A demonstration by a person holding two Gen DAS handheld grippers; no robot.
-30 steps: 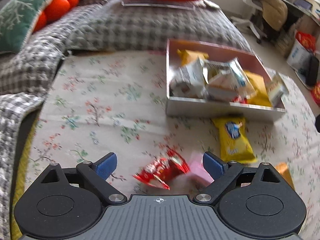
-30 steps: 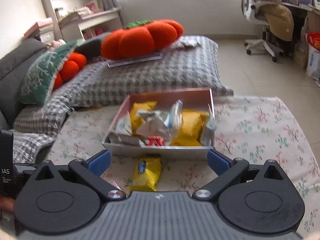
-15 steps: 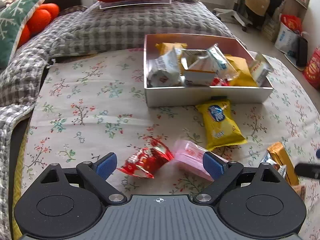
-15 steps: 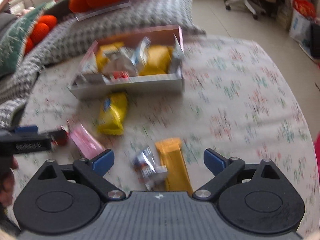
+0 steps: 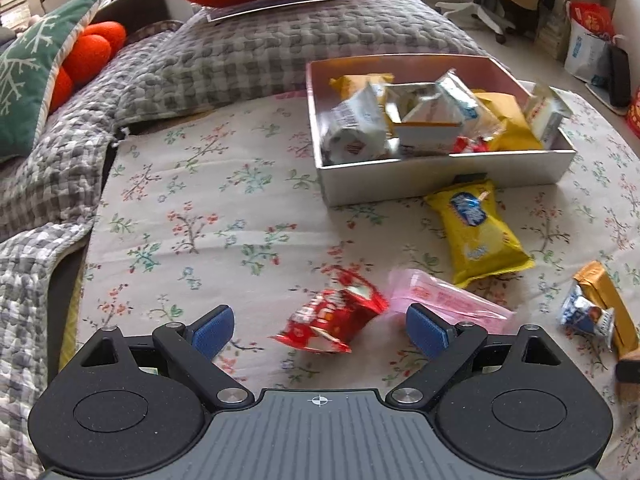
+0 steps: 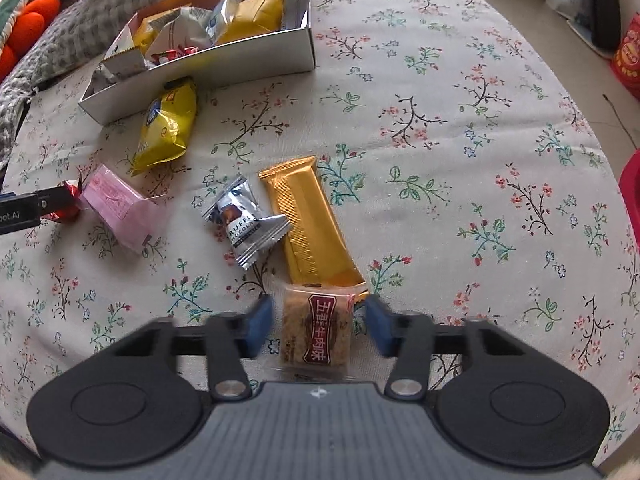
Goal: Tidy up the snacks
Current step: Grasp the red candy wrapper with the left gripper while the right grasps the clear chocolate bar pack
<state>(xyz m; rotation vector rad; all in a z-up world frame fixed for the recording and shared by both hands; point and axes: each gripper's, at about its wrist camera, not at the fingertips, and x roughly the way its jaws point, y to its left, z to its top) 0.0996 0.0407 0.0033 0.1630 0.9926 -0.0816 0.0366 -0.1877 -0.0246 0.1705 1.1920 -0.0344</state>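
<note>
A: How much free room is on the floral cloth (image 6: 460,128)?

B: Much on its right half, up to the rounded edge. The snacks lie on the left.

A: And the box (image 5: 440,176)?

B: It stands at the far side, already full of packets. A yellow packet (image 5: 478,232) lies just before its wall.

A: The grippers?

B: The left gripper (image 5: 318,326) has jaws wide apart over a red wrapper (image 5: 334,316), beside a pink packet (image 5: 444,296). The right gripper (image 6: 318,326) is closing around a brown snack pack (image 6: 316,330); small gaps remain.
</note>
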